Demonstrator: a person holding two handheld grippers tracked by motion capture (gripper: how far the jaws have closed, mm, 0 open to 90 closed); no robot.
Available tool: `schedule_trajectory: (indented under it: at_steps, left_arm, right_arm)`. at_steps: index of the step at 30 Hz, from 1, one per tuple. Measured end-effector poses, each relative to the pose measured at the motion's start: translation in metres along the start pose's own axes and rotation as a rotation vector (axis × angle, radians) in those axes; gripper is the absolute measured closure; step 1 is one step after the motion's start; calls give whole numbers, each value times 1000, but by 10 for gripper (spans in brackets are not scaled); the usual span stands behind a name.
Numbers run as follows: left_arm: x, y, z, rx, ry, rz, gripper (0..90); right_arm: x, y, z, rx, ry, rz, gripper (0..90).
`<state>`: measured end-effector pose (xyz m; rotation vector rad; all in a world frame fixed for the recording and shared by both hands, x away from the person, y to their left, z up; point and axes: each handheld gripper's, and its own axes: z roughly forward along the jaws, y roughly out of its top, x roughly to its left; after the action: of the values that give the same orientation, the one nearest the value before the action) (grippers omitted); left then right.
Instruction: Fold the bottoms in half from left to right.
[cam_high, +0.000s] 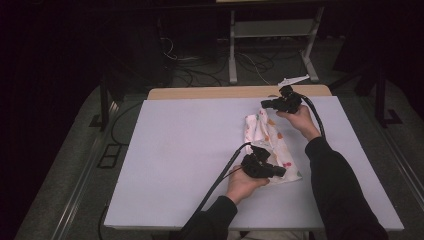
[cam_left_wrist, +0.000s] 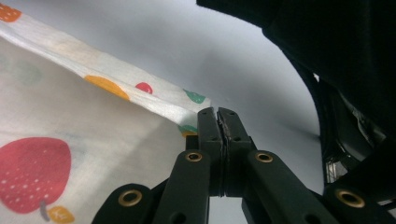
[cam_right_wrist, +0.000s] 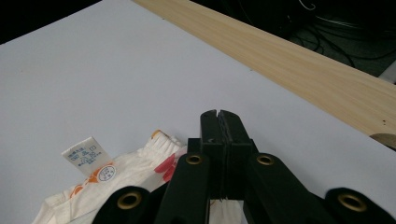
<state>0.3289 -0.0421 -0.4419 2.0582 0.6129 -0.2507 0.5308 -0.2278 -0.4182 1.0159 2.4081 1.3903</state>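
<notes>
A small white cloth (cam_high: 272, 142) printed with red, orange and green fruit lies stretched and crumpled on the pale table (cam_high: 185, 150), right of centre. My left gripper (cam_high: 282, 171) is at its near end. In the left gripper view the jaws (cam_left_wrist: 218, 112) are shut, and a corner of the cloth (cam_left_wrist: 70, 126) runs in at their tips. My right gripper (cam_high: 263, 104) is at the far end, also shut (cam_right_wrist: 218, 114). There the gathered edge of the cloth (cam_right_wrist: 121, 172) rises to the jaws and passes behind them. A white care label (cam_right_wrist: 86, 156) stands up from it.
A bare wooden strip (cam_high: 235, 92) borders the table's far edge (cam_right_wrist: 303, 65). Beyond it are a metal frame's legs (cam_high: 232, 55) and loose cables (cam_high: 200, 70) on the dark floor. A dark sleeve (cam_left_wrist: 336, 46) is close on the right in the left gripper view.
</notes>
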Motion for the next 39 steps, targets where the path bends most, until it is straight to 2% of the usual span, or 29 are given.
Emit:
schedule_trajectory:
  at_steps: [16, 27, 39]
  left_arm:
    - [0, 9, 25, 38, 8, -41, 882]
    - [0, 14, 38, 57, 24, -53, 883]
    - [1, 16, 47, 78, 22, -65, 882]
  right_arm:
    - [-3, -6, 1, 17, 2, -1, 884]
    - [-4, -8, -2, 16, -10, -7, 884]
    - [-7, -10, -3, 21, -23, -10, 884]
